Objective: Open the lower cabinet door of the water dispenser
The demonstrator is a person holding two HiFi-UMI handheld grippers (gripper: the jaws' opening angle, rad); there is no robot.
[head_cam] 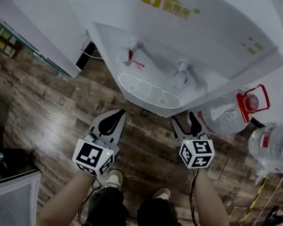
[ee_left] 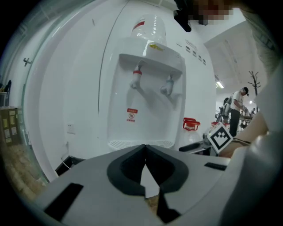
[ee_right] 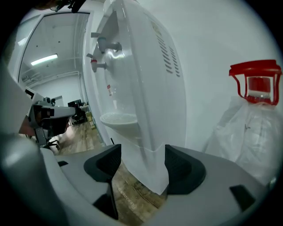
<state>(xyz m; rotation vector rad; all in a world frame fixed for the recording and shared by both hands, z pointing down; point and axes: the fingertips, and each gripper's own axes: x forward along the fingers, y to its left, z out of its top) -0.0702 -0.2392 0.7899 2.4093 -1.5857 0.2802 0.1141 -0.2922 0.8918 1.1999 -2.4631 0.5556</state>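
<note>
The white water dispenser [head_cam: 192, 34] stands in front of me, with a red tap [head_cam: 130, 54], a second tap [head_cam: 181, 71] and a grilled drip tray [head_cam: 149, 91]. From the head view the tray's overhang hides the lower cabinet door. My left gripper [head_cam: 120, 114] hangs below the tray's left end, jaws shut with nothing between them, and faces the dispenser [ee_left: 146, 97] front from a short way off. My right gripper [head_cam: 185, 121] is under the tray's right end, jaws open. In the right gripper view [ee_right: 143, 150] the dispenser's lower corner [ee_right: 146, 167] shows between the jaws, apart from them.
Two water bottles with red handles [head_cam: 228, 113] [head_cam: 276, 144] lie on the wooden floor right of the dispenser; one, bagged in plastic [ee_right: 256, 128], is close to my right gripper. A black cable [head_cam: 87, 52] runs down at the dispenser's left. A white crate [head_cam: 3, 195] sits at lower left.
</note>
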